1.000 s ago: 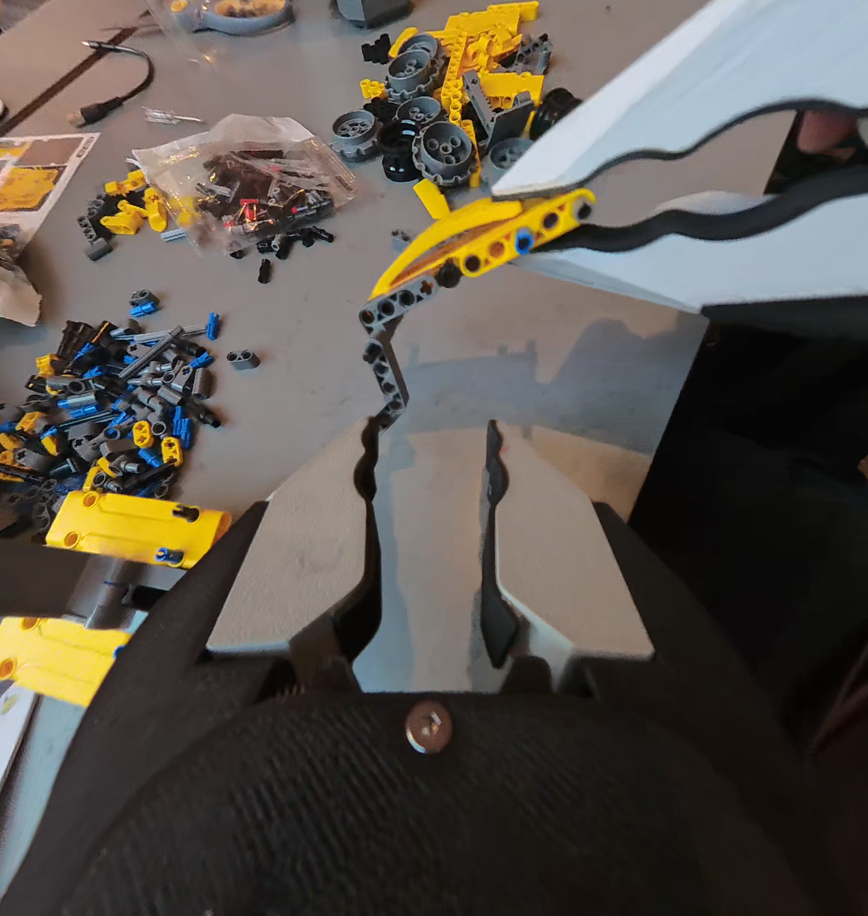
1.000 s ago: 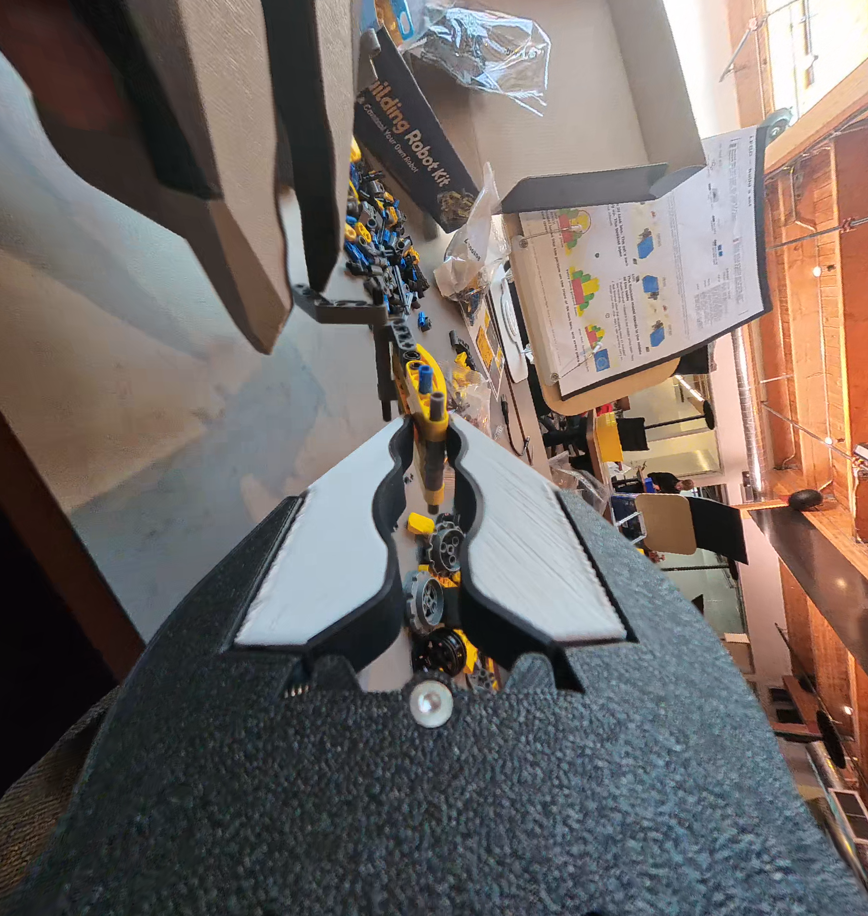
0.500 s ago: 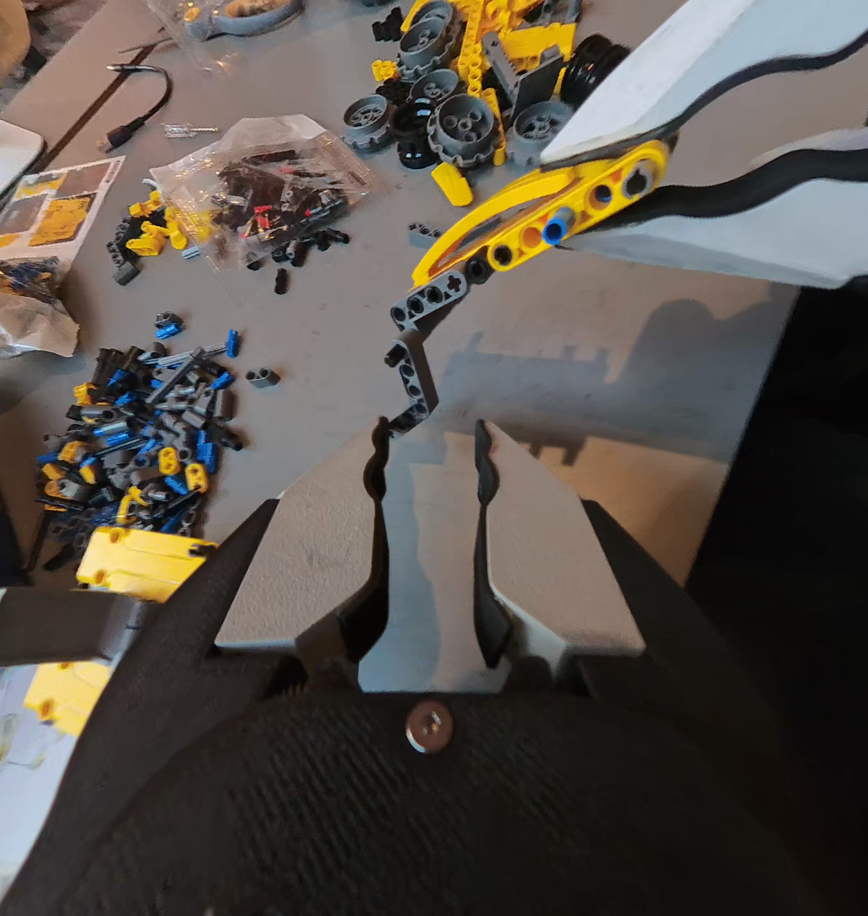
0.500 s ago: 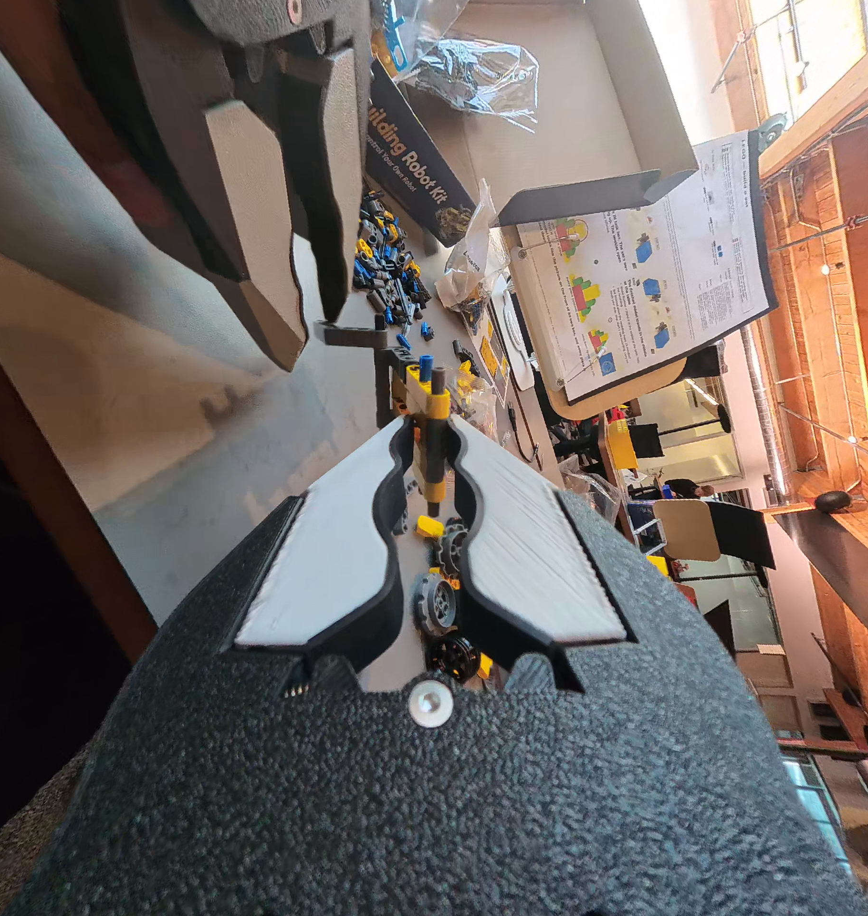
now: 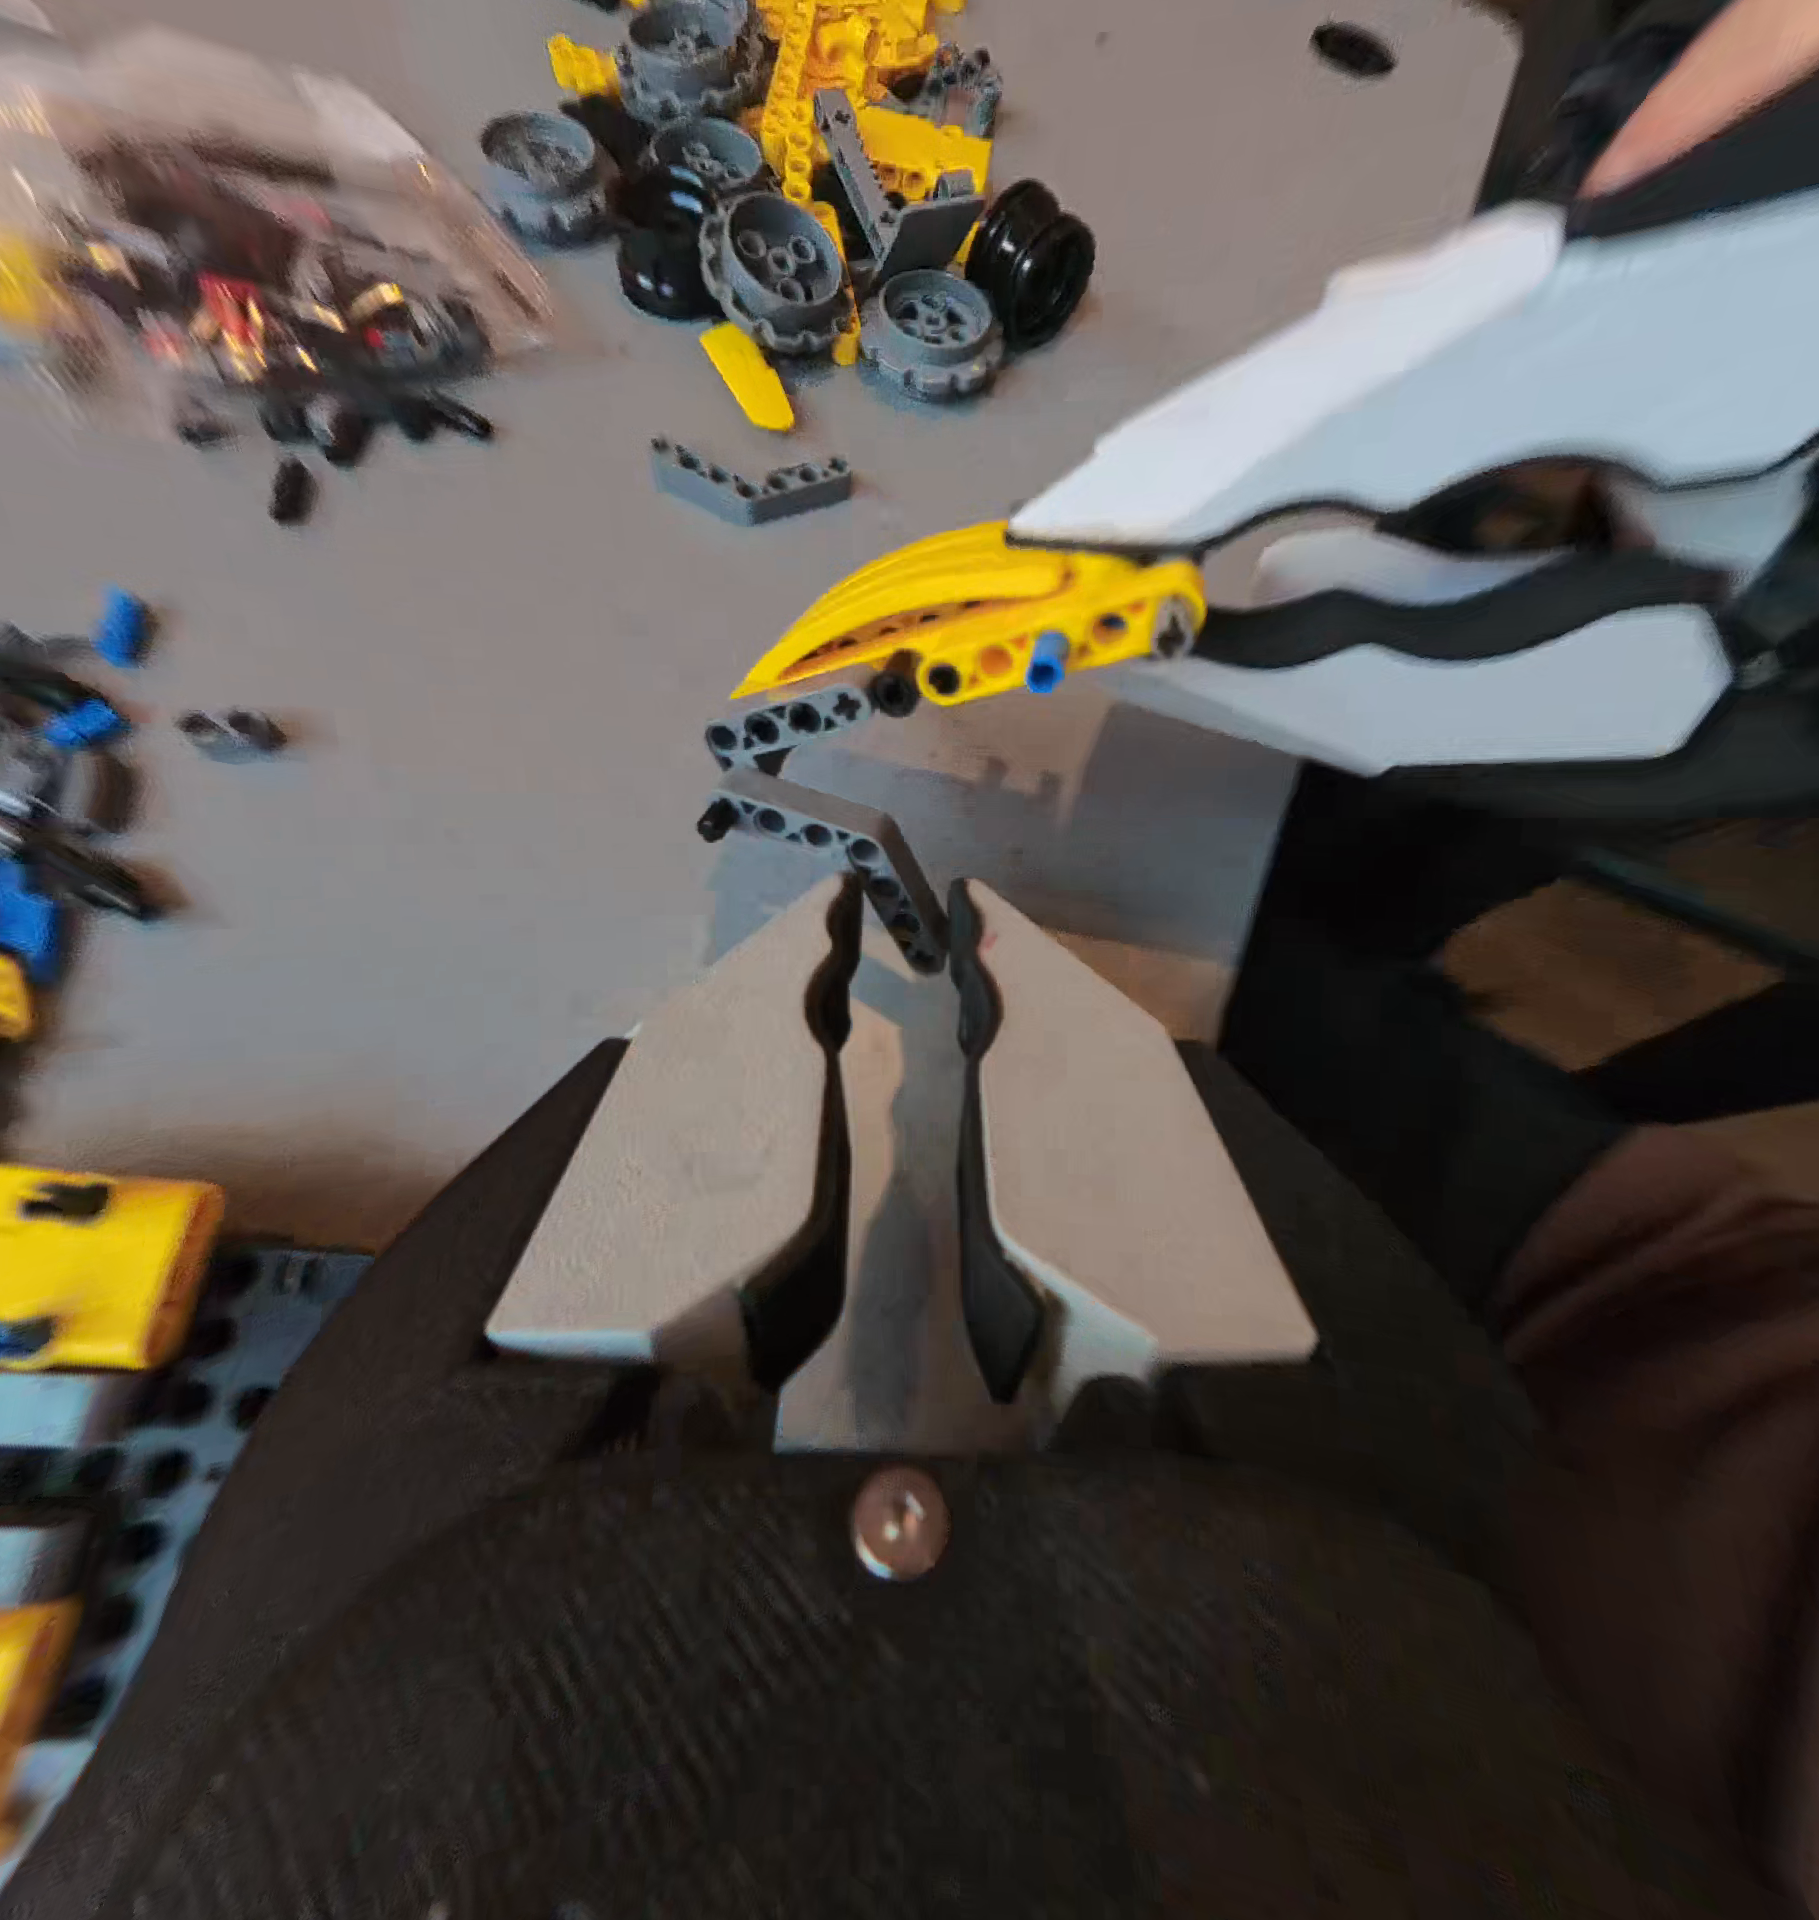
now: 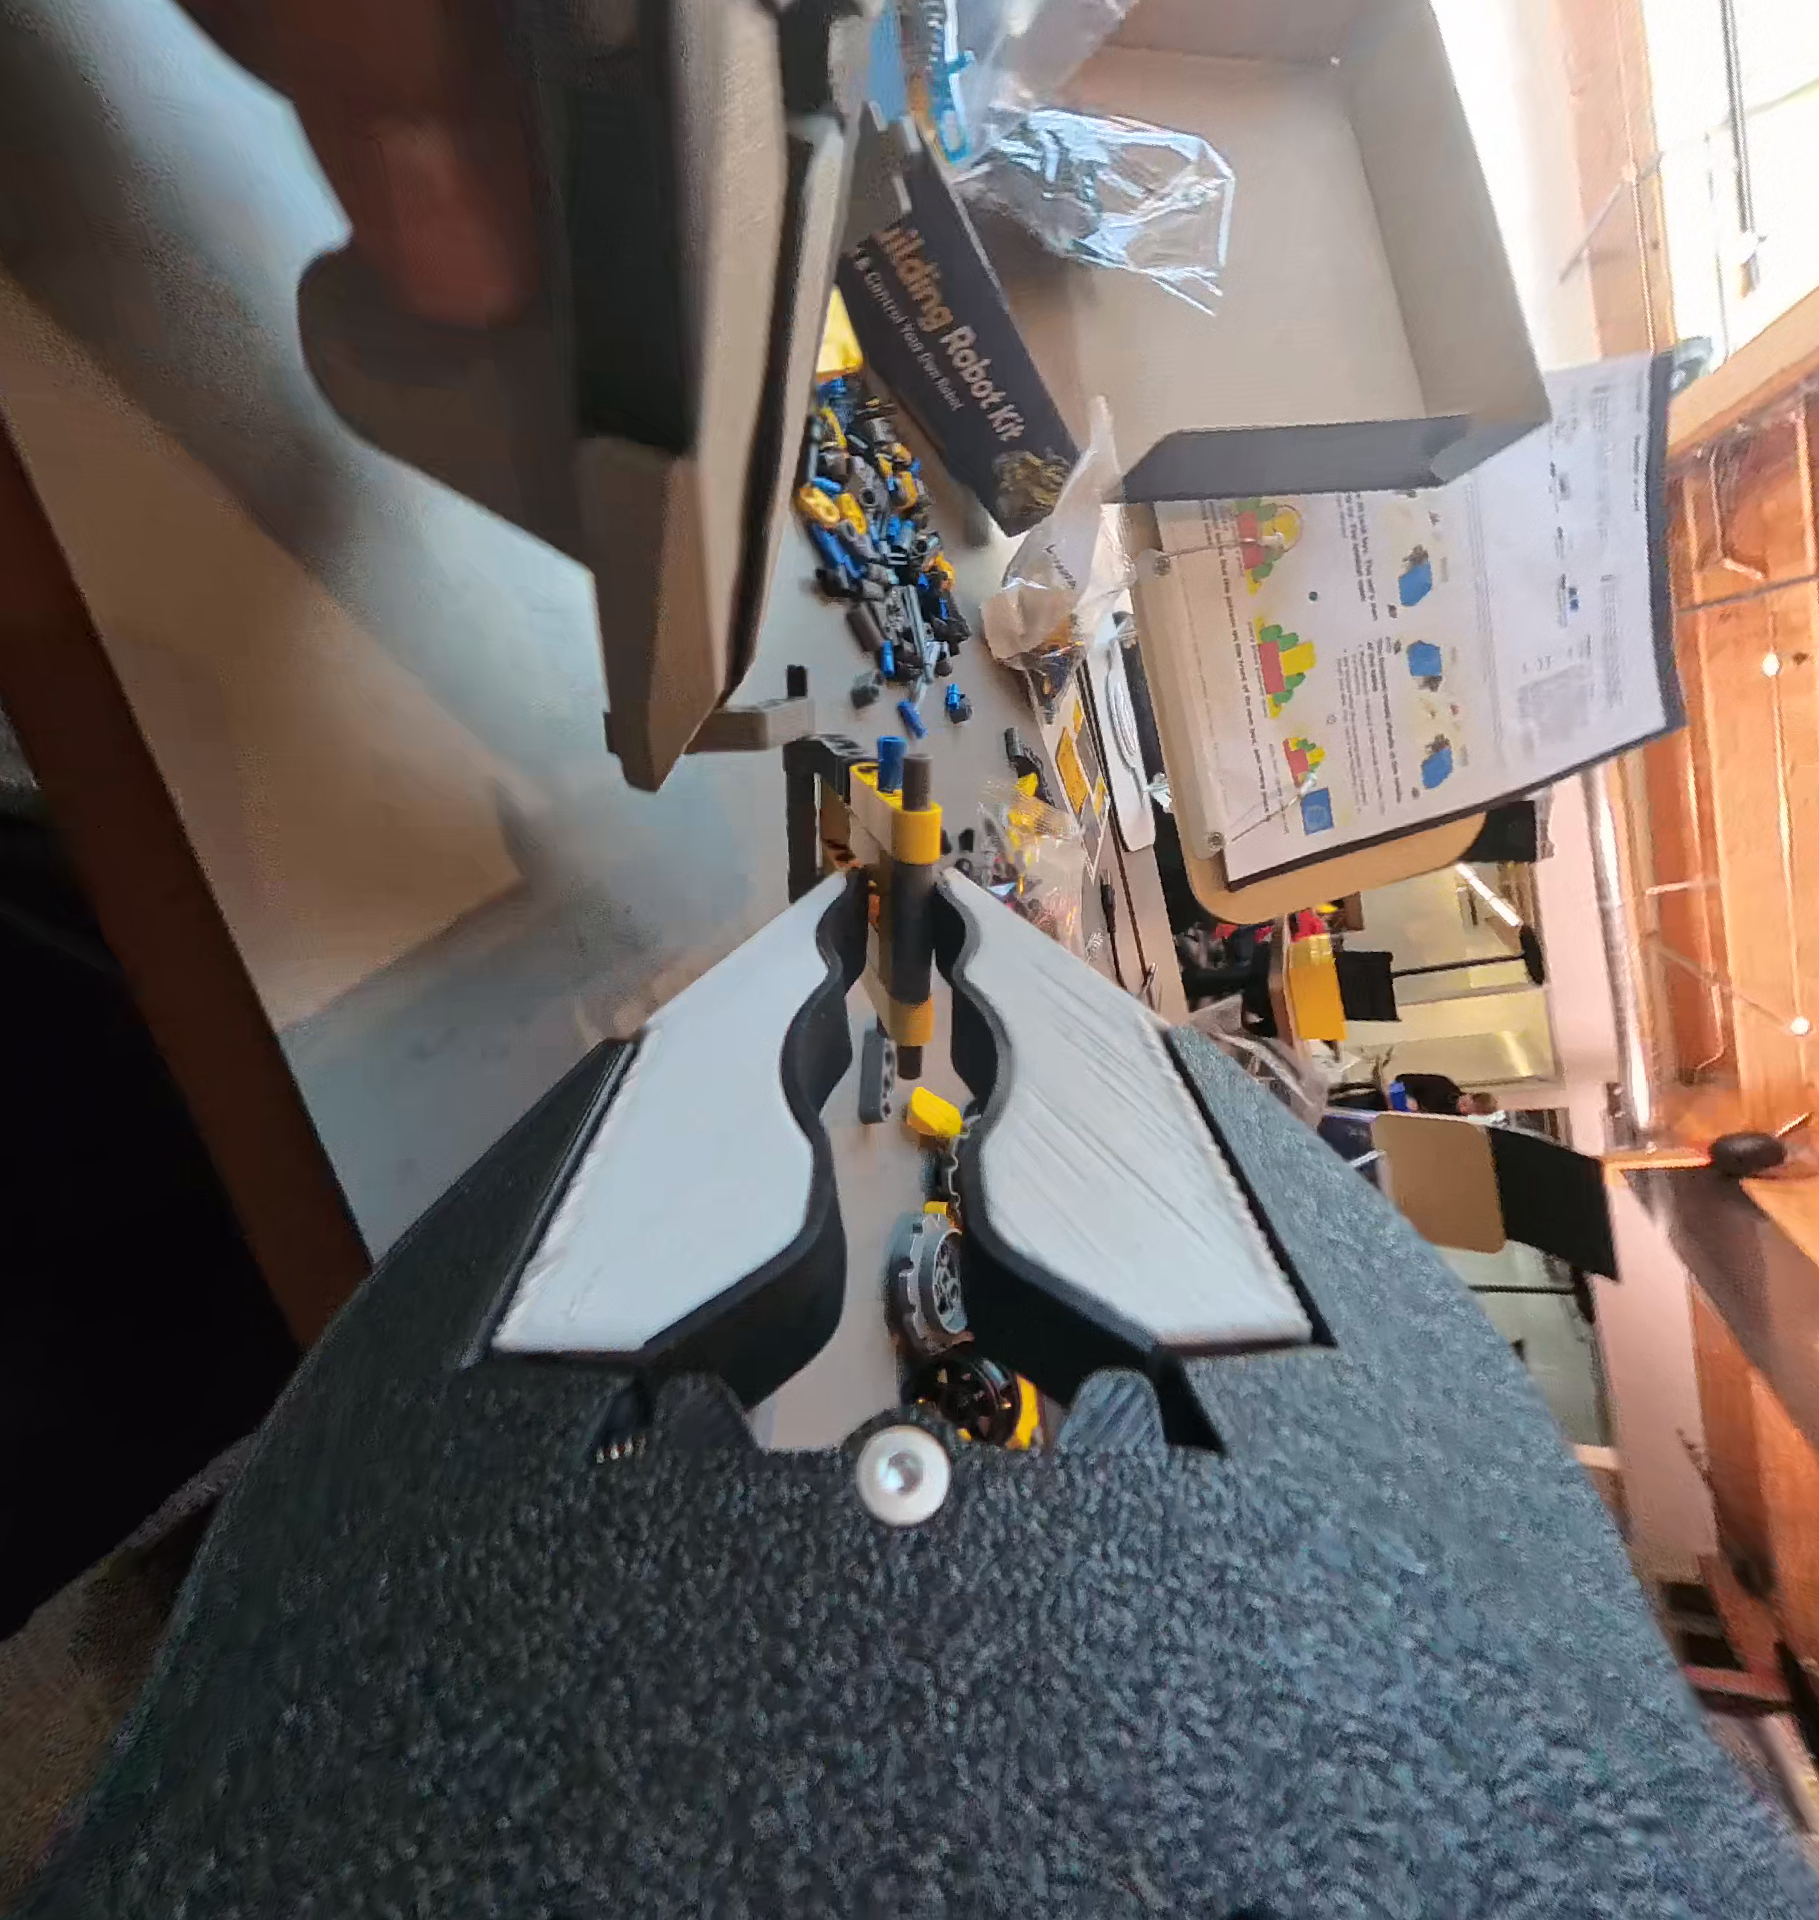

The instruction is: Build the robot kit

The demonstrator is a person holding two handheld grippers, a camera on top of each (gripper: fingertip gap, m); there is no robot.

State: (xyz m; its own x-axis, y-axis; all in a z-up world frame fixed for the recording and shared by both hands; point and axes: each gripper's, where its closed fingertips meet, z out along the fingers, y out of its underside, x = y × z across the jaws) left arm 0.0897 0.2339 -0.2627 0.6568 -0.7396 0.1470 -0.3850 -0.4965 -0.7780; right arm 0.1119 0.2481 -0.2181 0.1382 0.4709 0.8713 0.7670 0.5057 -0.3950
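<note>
While the right claw (image 6: 897, 894) clamps the yellow piece (image 5: 988, 613), the left claw (image 5: 905, 899) pinches the grey beam (image 5: 832, 831) between its tips. Just beyond them the beam's far end meets the piece, though I cannot tell whether they are joined. Loose parts (image 5: 780, 239) lie farther ahead.

Both hand-held grippers (image 5: 900, 909) (image 6: 894, 883) clamped.
</note>
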